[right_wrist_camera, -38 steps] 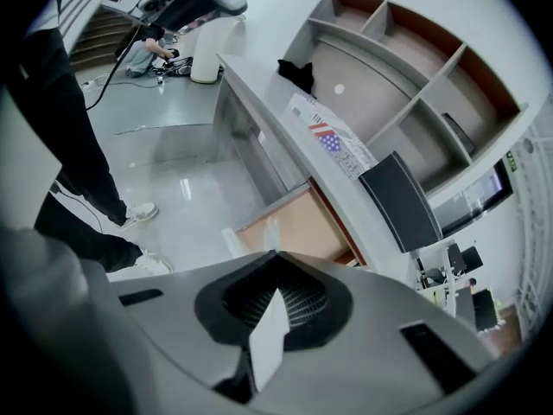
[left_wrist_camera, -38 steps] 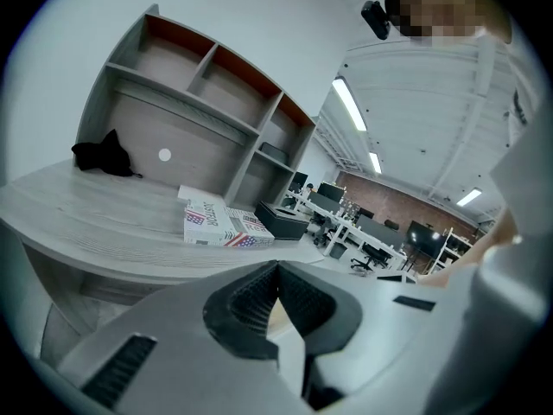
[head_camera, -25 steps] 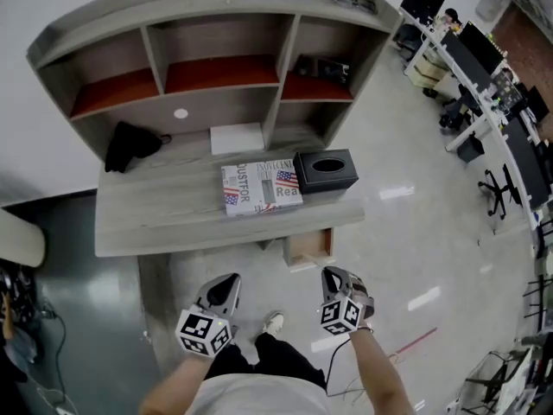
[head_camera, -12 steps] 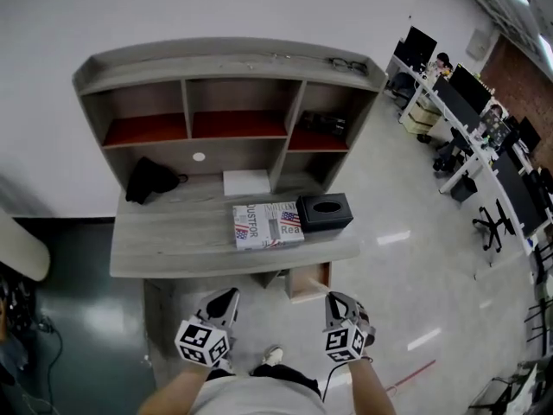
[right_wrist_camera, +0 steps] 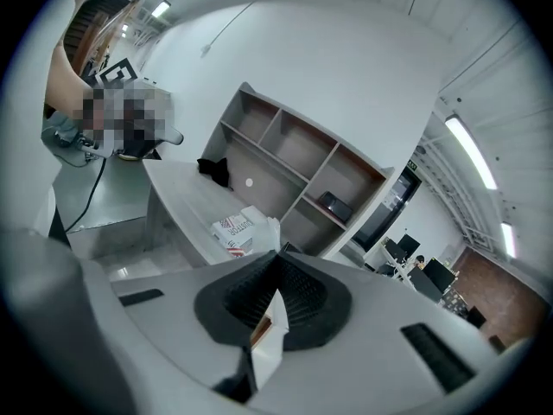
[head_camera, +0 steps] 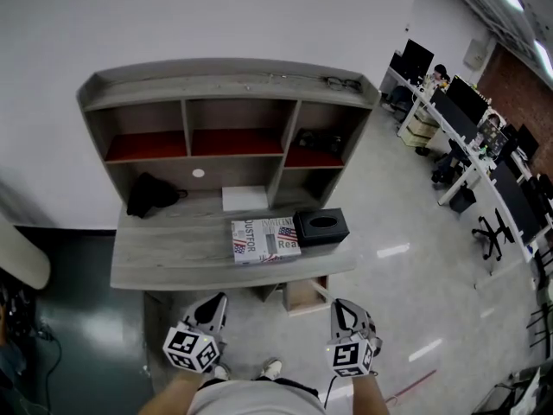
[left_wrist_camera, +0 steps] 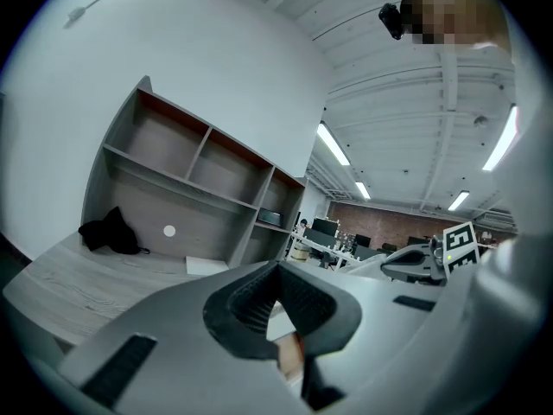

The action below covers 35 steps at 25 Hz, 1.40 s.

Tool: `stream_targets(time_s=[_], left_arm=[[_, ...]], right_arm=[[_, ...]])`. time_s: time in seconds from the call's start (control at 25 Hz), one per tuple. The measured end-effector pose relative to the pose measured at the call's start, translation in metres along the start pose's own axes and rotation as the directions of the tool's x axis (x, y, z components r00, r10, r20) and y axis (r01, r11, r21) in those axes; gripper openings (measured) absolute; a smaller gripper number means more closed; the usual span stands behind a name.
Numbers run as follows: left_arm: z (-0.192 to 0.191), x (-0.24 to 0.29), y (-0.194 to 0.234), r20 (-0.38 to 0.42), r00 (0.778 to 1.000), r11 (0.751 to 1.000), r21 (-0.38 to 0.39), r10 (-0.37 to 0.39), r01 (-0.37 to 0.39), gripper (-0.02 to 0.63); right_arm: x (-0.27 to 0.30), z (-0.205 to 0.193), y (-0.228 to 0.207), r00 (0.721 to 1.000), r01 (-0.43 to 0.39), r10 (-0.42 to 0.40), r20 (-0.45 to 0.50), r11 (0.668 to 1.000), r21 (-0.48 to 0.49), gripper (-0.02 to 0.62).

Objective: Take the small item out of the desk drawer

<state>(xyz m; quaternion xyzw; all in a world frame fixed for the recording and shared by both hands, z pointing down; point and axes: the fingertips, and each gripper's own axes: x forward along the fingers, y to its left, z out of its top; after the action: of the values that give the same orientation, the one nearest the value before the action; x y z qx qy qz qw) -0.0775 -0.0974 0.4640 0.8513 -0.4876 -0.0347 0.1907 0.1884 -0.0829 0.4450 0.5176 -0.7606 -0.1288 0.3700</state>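
Note:
The wooden drawer (head_camera: 305,295) hangs under the right part of the grey desk (head_camera: 173,262) and stands a little way pulled out. Its inside is hidden, so no small item shows. My left gripper (head_camera: 214,306) and my right gripper (head_camera: 342,311) hover side by side in front of the desk, below its front edge and apart from it. The right one is nearest the drawer. Both are shut with nothing between the jaws, as the left gripper view (left_wrist_camera: 278,271) and the right gripper view (right_wrist_camera: 275,262) show.
On the desk lie a flag-printed box (head_camera: 264,239), a black tissue box (head_camera: 320,227), a white sheet (head_camera: 244,198) and a black cloth (head_camera: 149,194). A hutch with shelves (head_camera: 233,102) rises behind. Office desks with monitors (head_camera: 471,111) stand at the far right.
The head view has drawn back and risen, so the desk looks smaller and farther. Both grippers sit lower in the picture and slightly farther apart. Their jaws stayed shut.

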Motion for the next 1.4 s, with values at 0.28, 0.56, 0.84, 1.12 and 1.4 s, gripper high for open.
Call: stream_targets(time_s=[0.28,0.56,0.84,1.12,1.4], left_arm=[[0.019,0.007,0.002,0.037,0.999,1.000,0.007,0.012,-0.012,0.018],[0.032,0.007,0.005,0.050,0.998,0.999,0.010,0.032,-0.033,0.018],[0.031,0.013,0.005,0.032,0.999,0.999,0.006,0.036,-0.036,0.018],[0.032,0.019,0.003,0.022,0.999,1.000,0.010,0.025,-0.026,0.018],[0.034,0.014,0.008,0.024,0.999,0.999,0.006,0.034,-0.034,0.018]], right_arm=[[-0.020,0.004,-0.024,0.999,0.047,-0.048,0.022,0.998,0.041,0.023],[-0.033,0.000,-0.039,0.997,0.077,-0.079,0.015,0.994,0.081,0.023],[-0.032,-0.003,-0.041,0.997,0.073,-0.074,0.008,0.993,0.094,0.023],[-0.027,0.003,-0.038,0.998,0.059,-0.061,0.017,0.994,0.090,0.023],[-0.022,0.008,-0.036,0.998,0.056,-0.059,0.033,0.995,0.083,0.023]])
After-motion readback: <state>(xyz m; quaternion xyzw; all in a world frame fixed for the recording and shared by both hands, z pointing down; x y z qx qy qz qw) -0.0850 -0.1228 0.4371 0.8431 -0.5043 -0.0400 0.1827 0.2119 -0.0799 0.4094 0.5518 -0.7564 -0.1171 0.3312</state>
